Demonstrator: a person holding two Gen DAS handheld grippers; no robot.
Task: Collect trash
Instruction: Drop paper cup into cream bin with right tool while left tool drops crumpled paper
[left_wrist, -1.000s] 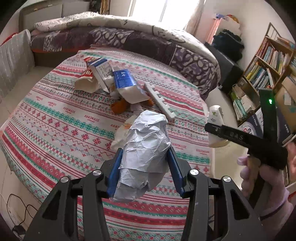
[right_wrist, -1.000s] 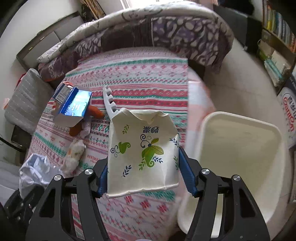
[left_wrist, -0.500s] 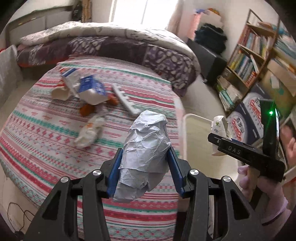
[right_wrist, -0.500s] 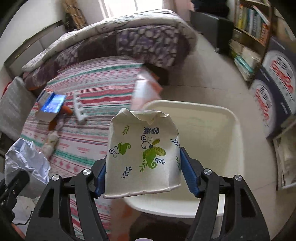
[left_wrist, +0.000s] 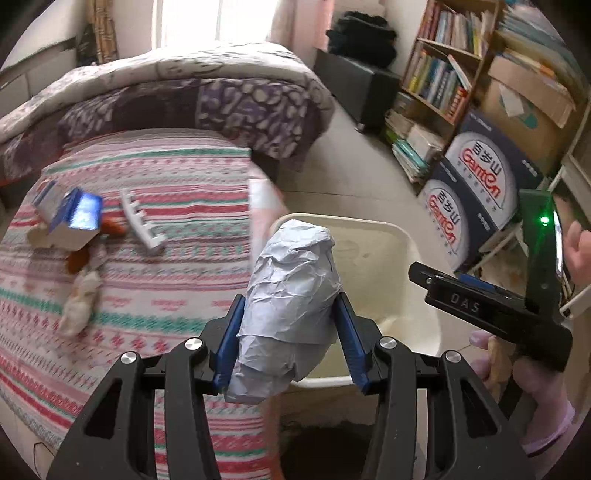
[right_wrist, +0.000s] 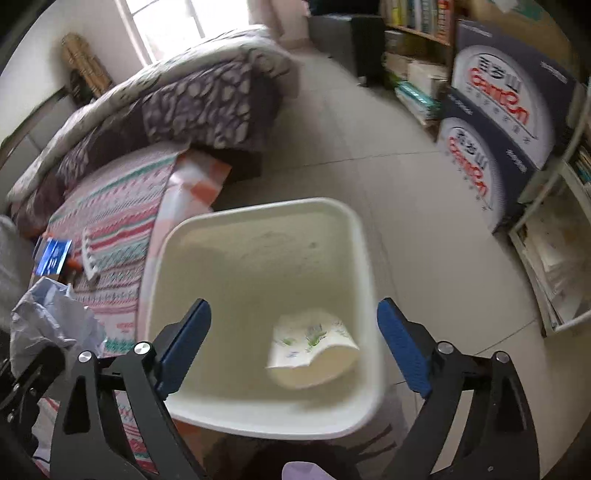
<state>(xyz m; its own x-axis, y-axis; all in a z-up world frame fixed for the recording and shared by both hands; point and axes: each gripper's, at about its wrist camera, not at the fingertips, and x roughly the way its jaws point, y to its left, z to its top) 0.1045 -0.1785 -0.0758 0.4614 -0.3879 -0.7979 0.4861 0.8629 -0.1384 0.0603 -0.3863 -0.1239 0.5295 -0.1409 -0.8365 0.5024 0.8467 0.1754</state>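
Hanging above the cream plastic bin (right_wrist: 258, 258), the right gripper (right_wrist: 293, 347) stood wide with nothing between its blue pads (right_wrist: 402, 350), jaws having just sprung apart, and the flattened leaf-printed paper cup (right_wrist: 314, 347) lay inside the bin toward its five o'clock corner. Clamped narrow on the crumpled grey-white paper wad (left_wrist: 291, 306) was the left gripper (left_wrist: 290, 347), poised at the bin's nine o'clock rim beside the striped bedspread (left_wrist: 147, 295). Left on that spread at ten o'clock: a blue-and-white carton (left_wrist: 74, 218), a white comb-like plastic strip (left_wrist: 142, 221) and a crumpled tissue (left_wrist: 79, 299).
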